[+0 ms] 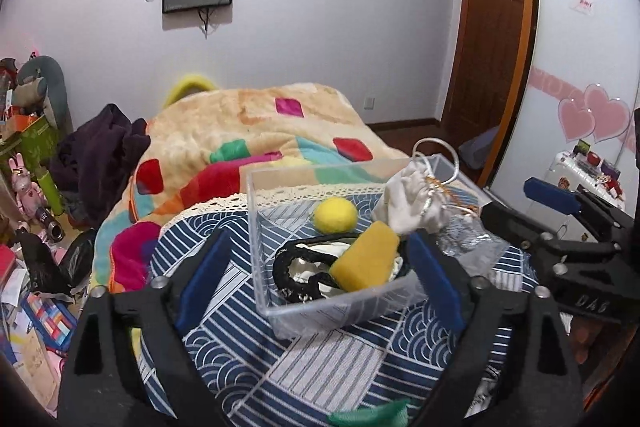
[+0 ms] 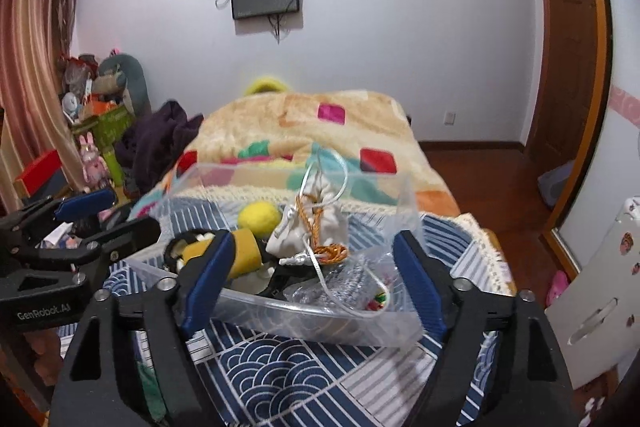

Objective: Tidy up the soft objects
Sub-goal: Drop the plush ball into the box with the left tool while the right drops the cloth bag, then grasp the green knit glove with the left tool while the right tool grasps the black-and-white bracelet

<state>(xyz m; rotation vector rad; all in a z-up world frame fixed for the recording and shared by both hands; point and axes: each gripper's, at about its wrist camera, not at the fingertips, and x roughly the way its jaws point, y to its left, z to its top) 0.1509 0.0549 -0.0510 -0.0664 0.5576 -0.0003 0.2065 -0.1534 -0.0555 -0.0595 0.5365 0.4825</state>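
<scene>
A clear plastic box [image 1: 328, 311] stands on a blue patterned cloth [image 1: 320, 367]. It holds a yellow ball [image 1: 335, 214], a yellow sponge [image 1: 368, 259], a black-and-white fabric piece [image 1: 298, 267], a white drawstring pouch [image 1: 412, 205] with silver cord, and a crinkly clear bag [image 1: 464, 243]. My left gripper [image 1: 316, 275] is open and empty, its fingers either side of the box's near left part. My right gripper [image 2: 316, 283] is open and empty in front of the box [image 2: 320, 327]; the pouch [image 2: 320, 227], ball [image 2: 259, 219] and sponge [image 2: 244, 251] show there. A green cloth [image 1: 368, 415] lies at the near edge.
A bed with a colourful blanket [image 1: 256, 131] lies behind the cloth. A dark garment [image 1: 104, 155] sits on its left. Toys and boxes clutter the floor at left [image 1: 32, 187]. A white cabinet [image 2: 592, 287] stands at right, a wooden door [image 1: 492, 27] behind.
</scene>
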